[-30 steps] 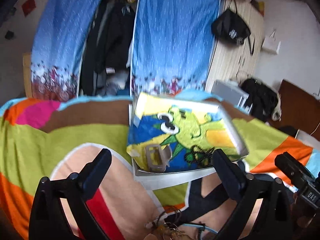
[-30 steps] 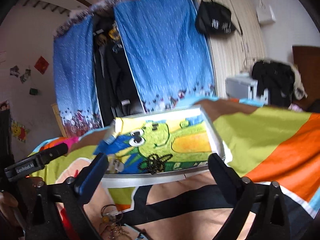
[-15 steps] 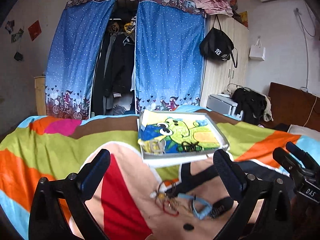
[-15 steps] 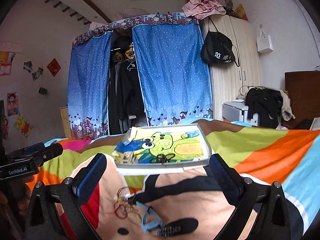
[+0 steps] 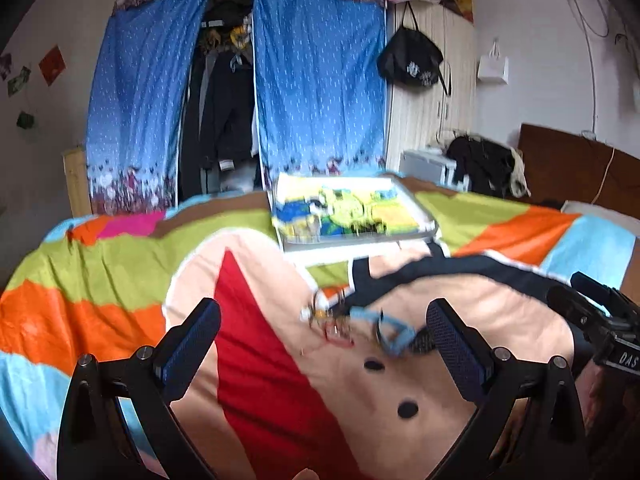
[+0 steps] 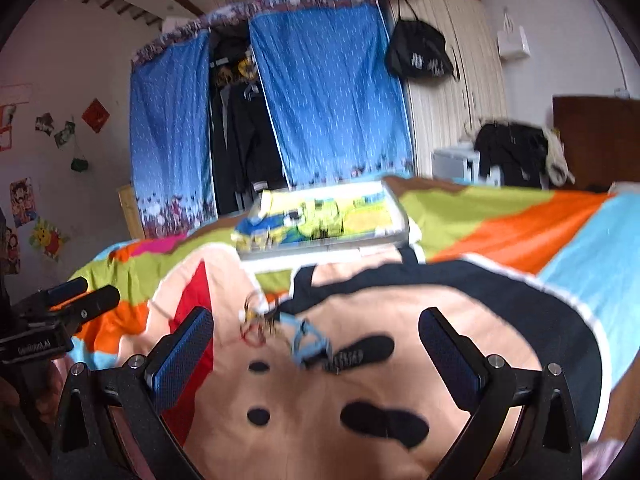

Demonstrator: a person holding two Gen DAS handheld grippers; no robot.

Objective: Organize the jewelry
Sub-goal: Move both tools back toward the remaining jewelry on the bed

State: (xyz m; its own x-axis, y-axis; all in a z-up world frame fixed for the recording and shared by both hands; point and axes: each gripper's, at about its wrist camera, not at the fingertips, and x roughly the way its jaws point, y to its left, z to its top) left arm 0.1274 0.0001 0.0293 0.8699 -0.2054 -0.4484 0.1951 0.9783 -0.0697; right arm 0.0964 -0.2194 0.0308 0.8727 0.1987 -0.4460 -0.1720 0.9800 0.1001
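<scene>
A small heap of jewelry (image 5: pixel 340 322) lies on the colourful bedspread, with thin rings, a red loop and a light-blue band (image 5: pixel 394 330). The right wrist view shows the same jewelry heap (image 6: pixel 260 324) and blue band (image 6: pixel 310 342) beside a dark beaded piece (image 6: pixel 346 360). Farther back sits a shallow tray (image 5: pixel 424 226) lined with a cartoon picture, a dark item lying inside; the tray (image 6: pixel 396 236) is blurred in both views. My left gripper (image 5: pixel 324 352) and right gripper (image 6: pixel 316 348) are both open and hold nothing, hovering short of the heap.
The bedspread (image 5: pixel 120 272) covers a bed that drops away at left. Blue curtains (image 5: pixel 320 92) and hanging dark clothes stand behind the tray. A wardrobe with a black bag (image 5: pixel 412 60) and a wooden headboard (image 5: pixel 576 172) are at right.
Both grippers have pulled back from the tray toward the near side of the bed and levelled out. The jewelry heap now sits between the fingers' lines of sight; the tray looks smaller.
</scene>
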